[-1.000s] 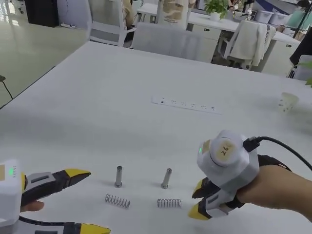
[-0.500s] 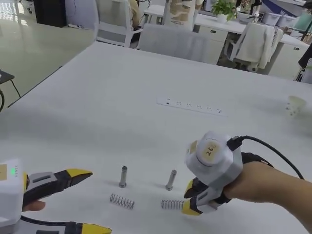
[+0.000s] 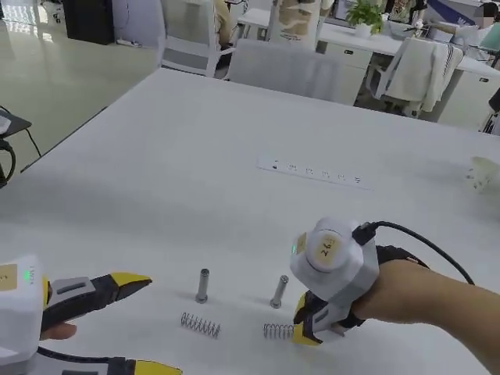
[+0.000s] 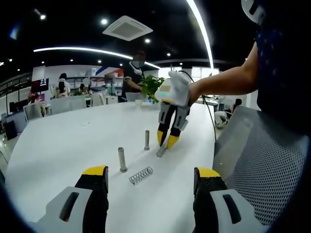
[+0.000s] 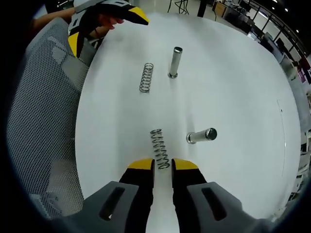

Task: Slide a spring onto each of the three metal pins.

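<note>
Hovering over the near-left corner of the bench [image 3: 234, 117], the left gripper [image 3: 164, 324] has its jaws spread wide and carries nothing. Right of it, close to the near edge, the left pin [image 3: 203, 285] stands upright, and the left spring [image 3: 201, 324] lies just in front, apart from it. Further right stands the right pin [image 3: 279, 291], with the right spring [image 3: 275, 331] flat between it and the near edge. The right gripper [image 5: 163, 166] has its jaws drawn almost together astride that spring's right end; I cannot tell whether they grip it yet. Caught by only its last coils, the spring could squirt free or droop when lifted. The pin stands just beside the jaws, so a careless swing could topple it. Only 2 pins and 2 springs are visible, not 3.
</note>
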A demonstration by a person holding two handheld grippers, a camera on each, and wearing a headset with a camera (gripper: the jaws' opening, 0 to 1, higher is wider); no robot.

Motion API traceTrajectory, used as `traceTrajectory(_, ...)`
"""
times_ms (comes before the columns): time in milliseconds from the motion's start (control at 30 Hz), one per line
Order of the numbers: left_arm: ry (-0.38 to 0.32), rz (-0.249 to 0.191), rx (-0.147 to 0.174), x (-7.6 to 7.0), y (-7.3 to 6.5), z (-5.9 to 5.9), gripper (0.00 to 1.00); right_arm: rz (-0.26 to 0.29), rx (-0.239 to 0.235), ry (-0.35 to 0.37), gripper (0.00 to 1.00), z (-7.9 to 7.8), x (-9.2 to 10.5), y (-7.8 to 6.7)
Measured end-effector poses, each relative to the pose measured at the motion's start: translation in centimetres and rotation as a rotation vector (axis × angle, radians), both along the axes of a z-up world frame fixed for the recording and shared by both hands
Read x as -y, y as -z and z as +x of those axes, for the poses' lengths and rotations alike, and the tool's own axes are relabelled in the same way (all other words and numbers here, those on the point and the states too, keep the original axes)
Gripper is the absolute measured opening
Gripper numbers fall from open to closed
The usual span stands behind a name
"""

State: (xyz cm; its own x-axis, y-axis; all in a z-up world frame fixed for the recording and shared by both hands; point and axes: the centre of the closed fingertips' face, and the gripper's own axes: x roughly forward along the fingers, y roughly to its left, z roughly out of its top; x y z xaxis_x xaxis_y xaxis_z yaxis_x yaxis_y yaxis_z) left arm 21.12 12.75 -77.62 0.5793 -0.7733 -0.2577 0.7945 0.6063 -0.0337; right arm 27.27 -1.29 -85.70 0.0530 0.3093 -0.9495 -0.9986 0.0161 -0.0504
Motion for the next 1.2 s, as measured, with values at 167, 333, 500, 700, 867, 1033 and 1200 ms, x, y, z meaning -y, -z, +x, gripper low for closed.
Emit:
traceTrajectory(167,-0.001,0.000,-0.002,0.0,0.0,0.0,0.67,-0.016,-0.002,-0.013,0.11,-0.1,0.1,0.3)
traceTrajectory(333,-0.001,-0.001,-0.004,0.0,-0.1,-0.1,0.67,-0.019,-0.002,-0.021,0.10,-0.2,0.0,0.5)
traceTrajectory(500,0.002,0.001,-0.007,0.1,0.1,-0.2,0.67,-0.018,-0.012,-0.015,0.09,-0.3,0.1,0.5)
traceTrajectory(700,0.009,0.001,-0.008,0.4,0.1,-0.2,0.66,-0.010,-0.004,-0.009,0.08,-0.2,0.1,0.4)
traceTrajectory(867,0.019,0.003,-0.007,0.6,0.1,-0.3,0.65,-0.008,-0.008,-0.005,0.08,-0.6,0.1,0.0)
traceTrajectory(1033,0.036,0.005,-0.013,1.0,0.1,-0.4,0.64,0.000,-0.011,-0.013,0.08,-1.3,-0.1,-0.9)
traceTrajectory(1200,0.054,0.004,-0.012,1.5,0.0,-0.3,0.62,0.017,-0.005,-0.029,0.08,-1.9,-0.6,-2.2)
